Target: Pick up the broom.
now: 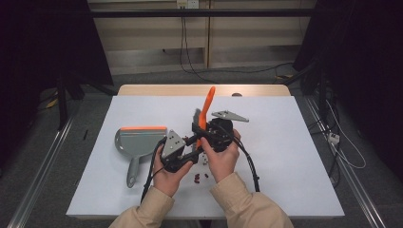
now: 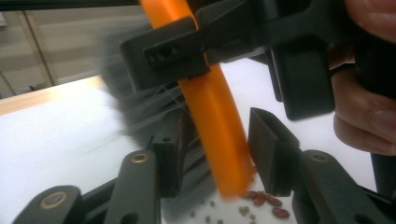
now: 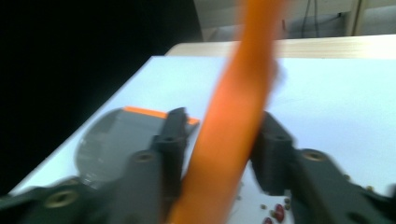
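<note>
Clamping the smooth orange brush handle [image 3: 233, 121], right hand-held gripper [image 3: 219, 154] above scattered beans [image 2: 266, 201].

A white sheet [image 1: 294, 156] covers a pale wooden table [image 1: 256, 90], whose far edge shows bare. Grey floor [image 1: 33, 156] surrounds it, with metal rails [image 1: 40, 173] along both sides and loose cables [image 1: 349, 154] at the right. Behind stands a beige wall [image 1: 152, 33] flanked by dark curtains [image 1: 43, 42].

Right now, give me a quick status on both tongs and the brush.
Right tongs shut on the orange brush handle. Left tongs straddle the same handle, not clamped. Beans scattered under the hands; dustpan lies left, apart.
</note>
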`<state>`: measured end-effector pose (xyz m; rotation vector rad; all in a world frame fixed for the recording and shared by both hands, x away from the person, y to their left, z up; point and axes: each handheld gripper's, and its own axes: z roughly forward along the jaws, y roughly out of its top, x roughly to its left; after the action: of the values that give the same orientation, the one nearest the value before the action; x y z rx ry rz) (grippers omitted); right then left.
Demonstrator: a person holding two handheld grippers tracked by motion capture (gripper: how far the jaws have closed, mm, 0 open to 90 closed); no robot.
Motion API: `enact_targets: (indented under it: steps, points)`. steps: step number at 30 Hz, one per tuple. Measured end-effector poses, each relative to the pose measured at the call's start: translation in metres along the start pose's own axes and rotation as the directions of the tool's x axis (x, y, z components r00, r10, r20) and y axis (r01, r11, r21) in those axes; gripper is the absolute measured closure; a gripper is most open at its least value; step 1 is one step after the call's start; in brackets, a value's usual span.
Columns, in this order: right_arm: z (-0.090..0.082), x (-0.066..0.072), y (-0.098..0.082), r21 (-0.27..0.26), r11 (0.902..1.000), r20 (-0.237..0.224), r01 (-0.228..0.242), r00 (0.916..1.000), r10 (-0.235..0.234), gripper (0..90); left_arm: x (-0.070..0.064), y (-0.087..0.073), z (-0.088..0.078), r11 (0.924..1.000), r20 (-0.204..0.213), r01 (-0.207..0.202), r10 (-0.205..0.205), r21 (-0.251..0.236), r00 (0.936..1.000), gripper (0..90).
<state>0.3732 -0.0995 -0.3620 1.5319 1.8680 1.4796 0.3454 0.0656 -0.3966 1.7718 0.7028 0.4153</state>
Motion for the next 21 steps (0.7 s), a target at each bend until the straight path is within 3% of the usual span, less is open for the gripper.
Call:
enact_targets:
  steps: [2,3,5,8,13,16,21]
  points:
    - [-0.001,0.0,0.0,-0.005,0.9997,0.006,0.025,0.9997,-0.025,70.7,0.001,-0.001,0.001,0.9999,0.029,0.009,-0.008,-0.013,0.9995,63.8]
    - [-0.002,-0.001,0.002,-0.006,0.9985,0.017,0.054,0.9984,-0.054,70.9,0.001,-0.001,0.002,0.9998,0.034,0.019,-0.019,-0.009,0.9992,59.3]
    - [-0.004,-0.007,0.005,-0.006,0.9987,0.023,0.05,0.9985,-0.05,70.9,0.004,-0.002,0.001,0.9997,0.026,0.02,-0.02,0.014,0.9994,49.1]
    - [-0.006,-0.012,0.007,-0.012,0.9973,0.033,0.072,0.9969,-0.072,70.8,0.005,-0.002,0.0,0.9996,0.024,0.018,-0.018,0.02,0.9996,45.2]
    - [-0.018,-0.03,0.012,-0.011,0.996,-0.002,0.089,0.996,-0.089,70.8,0.01,-0.001,-0.002,0.9993,0.033,0.036,-0.036,0.013,0.9988,29.4]
    - [-0.024,-0.038,0.015,0.013,0.9937,-0.006,0.112,0.9937,-0.112,70.8,0.013,0.0,-0.004,0.999,0.04,0.042,-0.042,0.014,0.9983,23.7]
    - [-0.032,-0.048,0.017,0.032,0.9933,-0.005,0.111,0.9938,-0.111,70.8,0.016,0.002,-0.008,0.9994,0.042,0.028,-0.028,0.018,0.9987,20.2]
